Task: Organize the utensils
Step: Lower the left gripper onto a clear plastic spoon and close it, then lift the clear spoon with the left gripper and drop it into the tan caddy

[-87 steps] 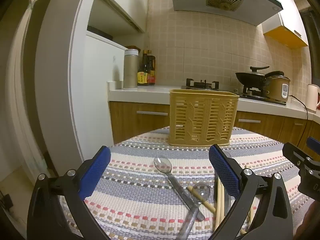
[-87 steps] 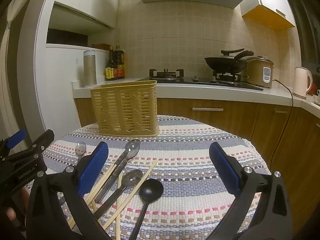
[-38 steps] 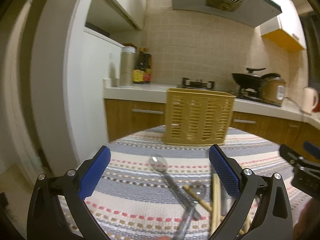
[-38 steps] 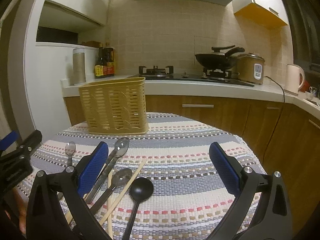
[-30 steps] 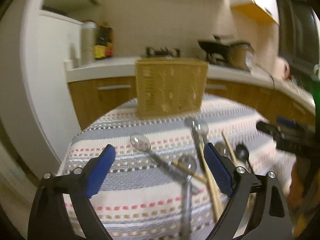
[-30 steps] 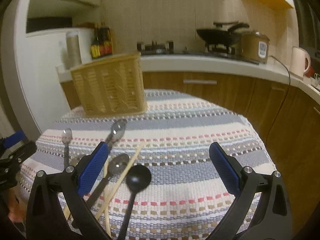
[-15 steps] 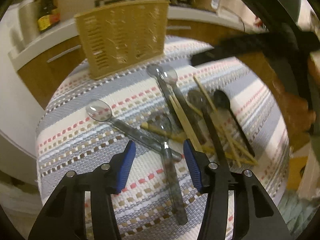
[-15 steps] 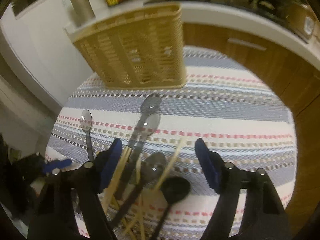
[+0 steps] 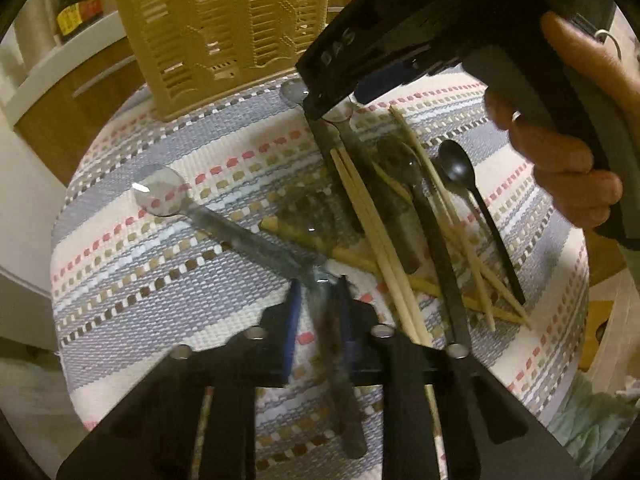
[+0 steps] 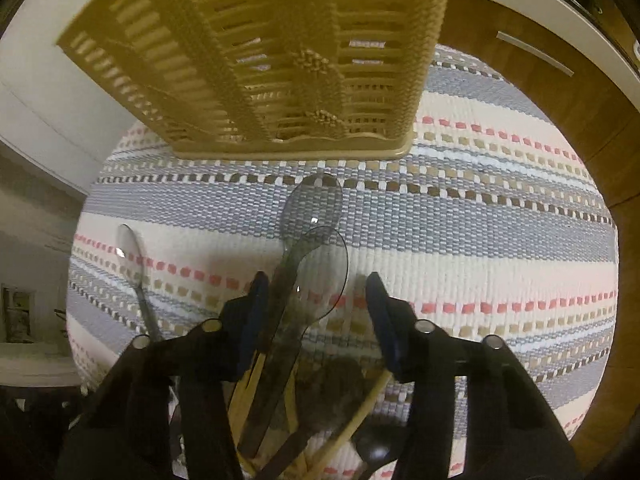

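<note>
Left wrist: left tongs (image 9: 318,316) closing around clear, smoky spoon handle (image 9: 334,344); right tongs (image 10: 316,316) closing.

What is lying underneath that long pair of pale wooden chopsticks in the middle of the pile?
Under the pale wooden chopsticks a thicker bamboo stick crosses on the striped woven tablecloth. Its middle stretch is covered by them.

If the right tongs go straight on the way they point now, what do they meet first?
Most likely the two clear spoons lying overlapped between the closing jaws of the right tongs; the pads do not seem to press on them yet. Directly beneath is the striped tablecloth. Depth is hard to judge here.
</note>
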Motion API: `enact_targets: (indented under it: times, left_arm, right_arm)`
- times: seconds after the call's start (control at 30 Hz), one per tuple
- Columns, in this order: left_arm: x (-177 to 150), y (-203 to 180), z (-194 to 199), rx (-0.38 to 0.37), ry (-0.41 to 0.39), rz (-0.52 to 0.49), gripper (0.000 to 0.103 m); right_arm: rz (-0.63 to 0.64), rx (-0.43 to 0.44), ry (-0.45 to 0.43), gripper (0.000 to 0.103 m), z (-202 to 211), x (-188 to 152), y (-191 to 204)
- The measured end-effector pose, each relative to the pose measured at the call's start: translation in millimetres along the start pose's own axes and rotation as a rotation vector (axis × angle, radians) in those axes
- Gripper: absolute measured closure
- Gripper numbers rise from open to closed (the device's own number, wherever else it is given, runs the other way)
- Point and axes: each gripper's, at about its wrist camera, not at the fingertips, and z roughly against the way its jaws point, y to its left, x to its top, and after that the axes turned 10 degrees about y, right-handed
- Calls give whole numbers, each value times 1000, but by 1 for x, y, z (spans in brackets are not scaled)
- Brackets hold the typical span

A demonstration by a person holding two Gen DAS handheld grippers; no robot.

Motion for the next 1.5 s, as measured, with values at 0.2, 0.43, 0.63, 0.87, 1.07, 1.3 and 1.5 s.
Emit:
enact_targets:
  times: [0.2, 0.43, 0.63, 0.87, 1.07, 1.3, 1.5]
  left_arm:
    - [1, 5, 2, -10, -44, 54, 93]
    - [-9, 57, 17, -167, -122, 247, 93]
    - [-25, 90, 21, -146, -161, 368, 93]
    - [-39, 112, 17, -94, -137, 476, 93]
    - [-40, 114, 14, -94, -115, 460, 92]
    - [-21, 108, 10, -63, -31, 393, 78]
    - [1, 101, 5, 22, 62, 293, 91]
  right_arm:
    - [75, -58, -22, 72, -8, 3, 20]
    - [110, -47, -52, 72, -4, -18, 13]
    - [139, -42, -78, 72, 4, -36, 5]
    - [177, -60, -101, 72, 13, -55, 7]
    - [182, -52, -94, 72, 8, -51, 6]
    - [203, -48, -66, 72, 6, -47, 11]
    - [221, -23, -36, 72, 9, -44, 15]
